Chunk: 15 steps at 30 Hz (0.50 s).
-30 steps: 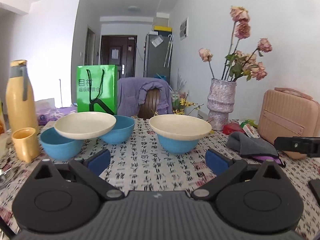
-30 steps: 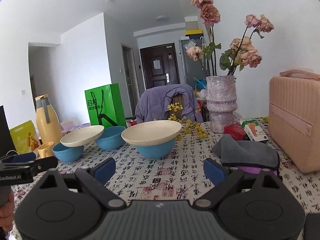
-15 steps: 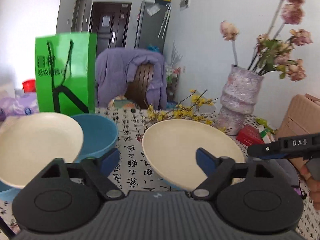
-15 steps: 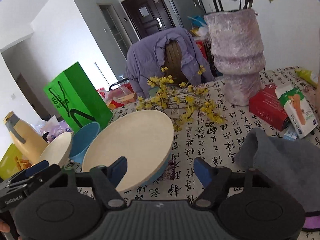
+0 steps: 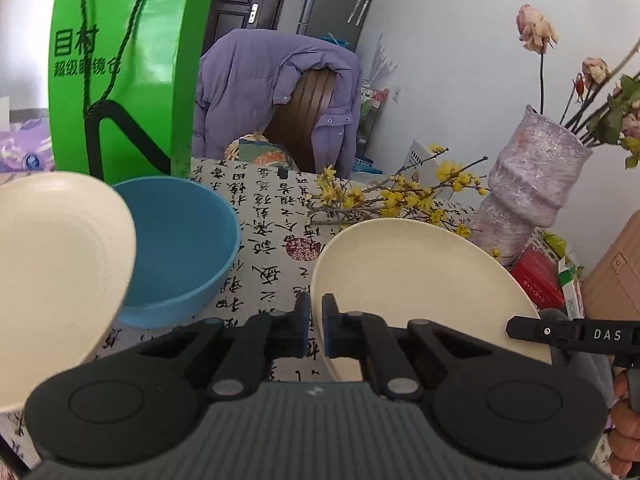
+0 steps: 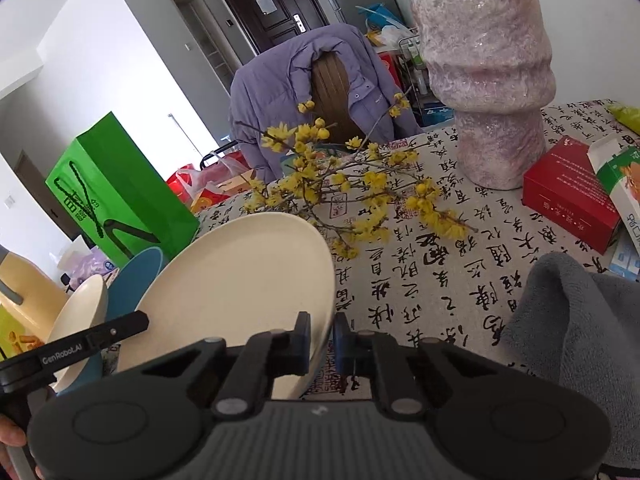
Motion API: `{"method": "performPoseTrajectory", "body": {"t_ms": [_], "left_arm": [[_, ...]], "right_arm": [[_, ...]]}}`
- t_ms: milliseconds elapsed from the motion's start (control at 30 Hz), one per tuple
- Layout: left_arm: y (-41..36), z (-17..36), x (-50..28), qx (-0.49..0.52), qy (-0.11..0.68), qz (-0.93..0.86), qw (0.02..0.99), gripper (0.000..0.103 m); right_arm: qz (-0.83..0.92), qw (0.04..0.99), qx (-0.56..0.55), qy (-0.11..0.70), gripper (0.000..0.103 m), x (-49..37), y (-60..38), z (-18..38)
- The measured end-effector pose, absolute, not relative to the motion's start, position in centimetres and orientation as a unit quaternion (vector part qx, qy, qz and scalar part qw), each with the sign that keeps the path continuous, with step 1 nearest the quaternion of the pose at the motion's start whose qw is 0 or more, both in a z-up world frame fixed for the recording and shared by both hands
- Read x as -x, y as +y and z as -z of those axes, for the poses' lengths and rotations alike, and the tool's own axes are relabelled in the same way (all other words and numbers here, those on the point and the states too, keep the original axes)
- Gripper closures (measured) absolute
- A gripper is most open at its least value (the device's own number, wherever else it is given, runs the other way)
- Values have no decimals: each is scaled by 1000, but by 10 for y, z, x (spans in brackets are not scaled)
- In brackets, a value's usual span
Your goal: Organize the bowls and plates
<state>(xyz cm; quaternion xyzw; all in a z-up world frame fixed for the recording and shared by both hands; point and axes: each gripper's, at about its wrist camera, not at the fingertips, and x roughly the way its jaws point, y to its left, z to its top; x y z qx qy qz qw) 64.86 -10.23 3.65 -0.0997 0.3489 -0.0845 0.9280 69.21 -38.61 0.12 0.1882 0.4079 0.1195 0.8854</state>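
A cream plate (image 5: 416,280) sits in front of both grippers; it also shows in the right wrist view (image 6: 236,280). My left gripper (image 5: 316,330) is shut on the plate's left rim. My right gripper (image 6: 322,342) is shut on its right rim. The bowl under this plate is hidden. A second cream plate (image 5: 52,264) rests at the left, over a bowl I cannot see here. An empty blue bowl (image 5: 180,248) stands between the two plates; its rim shows in the right wrist view (image 6: 132,280) beside the second plate (image 6: 80,308).
The table (image 5: 272,216) has a calligraphy-print cloth. A green paper bag (image 5: 120,76) stands at the back left. Yellow flower twigs (image 6: 360,196), a purple vase (image 6: 488,80), a red box (image 6: 568,192) and a grey cloth (image 6: 572,328) lie at the right. A yellow bottle (image 6: 24,296) stands far left.
Both grippers moved forward to the middle cream plate and closed on its opposite rims. They were open and farther back before.
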Motion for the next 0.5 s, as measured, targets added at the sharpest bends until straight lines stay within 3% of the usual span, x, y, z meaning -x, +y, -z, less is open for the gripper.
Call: {"method": "performPoseTrajectory", "body": {"t_ms": [500], "left_arm": [[-94,-71,-556,117,313,74,940,100]], "right_arm": [[-131,900,-175,377,97,-620,-384,-47]]}}
